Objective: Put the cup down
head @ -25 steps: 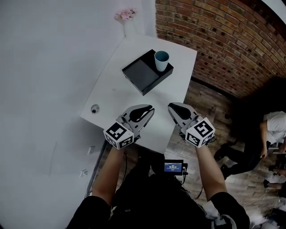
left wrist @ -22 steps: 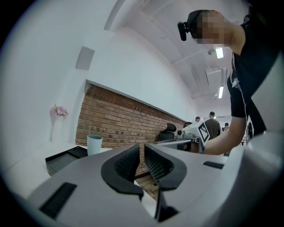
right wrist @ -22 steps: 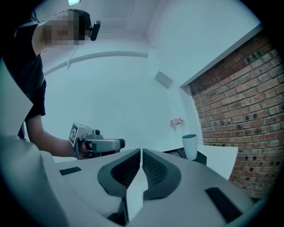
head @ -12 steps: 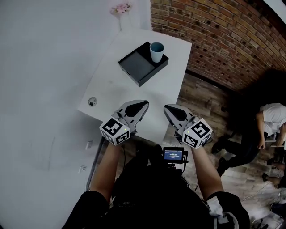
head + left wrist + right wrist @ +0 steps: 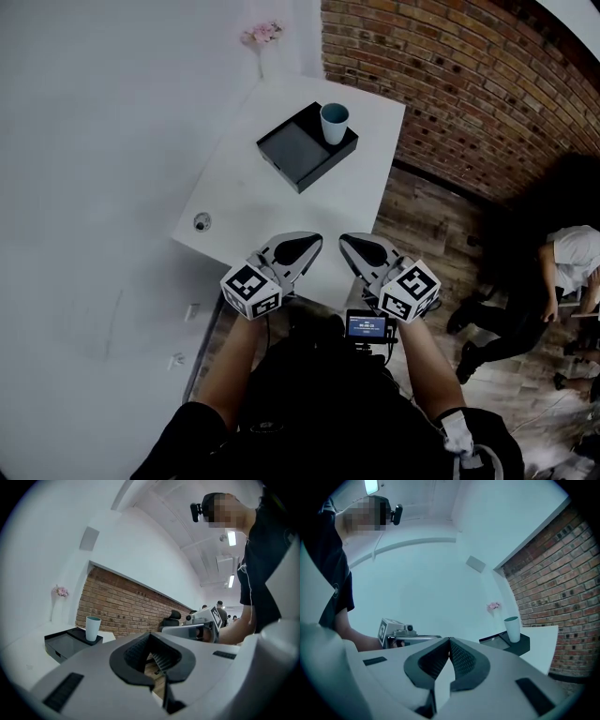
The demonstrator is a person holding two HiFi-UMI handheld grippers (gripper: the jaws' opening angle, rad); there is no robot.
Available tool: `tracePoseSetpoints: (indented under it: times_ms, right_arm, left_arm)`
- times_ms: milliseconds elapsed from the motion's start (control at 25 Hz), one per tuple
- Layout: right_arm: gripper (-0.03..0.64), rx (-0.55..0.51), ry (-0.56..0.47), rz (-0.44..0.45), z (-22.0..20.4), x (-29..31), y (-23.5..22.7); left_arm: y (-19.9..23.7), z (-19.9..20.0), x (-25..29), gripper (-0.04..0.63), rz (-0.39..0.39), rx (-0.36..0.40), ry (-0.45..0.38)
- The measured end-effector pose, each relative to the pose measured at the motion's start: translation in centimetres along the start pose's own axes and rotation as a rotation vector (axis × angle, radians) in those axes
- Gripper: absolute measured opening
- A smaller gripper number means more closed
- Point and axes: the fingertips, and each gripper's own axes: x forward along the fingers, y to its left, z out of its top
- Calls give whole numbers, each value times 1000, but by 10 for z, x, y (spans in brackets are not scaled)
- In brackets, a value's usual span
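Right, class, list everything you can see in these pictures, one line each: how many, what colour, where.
table: one, white, middle of the head view
box: one, black, far end of the table
cup: one, pale blue, upright on the box's far right corner
flowers: one bunch, pink, by the table's far corner
round fitting: one, grey, near the table's left edge
brick wall: one, red, right of the table
floor: one, brown wood, below the brick wall
bystander: one, white top, far right
screen: one, black, lit, at the wearer's waist
left claw: one, grey and black, shut, empty, over the table's near edge
right claw: one, same colours, shut, empty, beside it
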Motion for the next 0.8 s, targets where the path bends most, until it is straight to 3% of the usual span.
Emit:
tracePoseSetpoints:
  times_ms: [800]
  right_arm:
    - [14,-16,3,15,1,7,4]
  left_arm:
    - [4,2,-10,8,4,3,12]
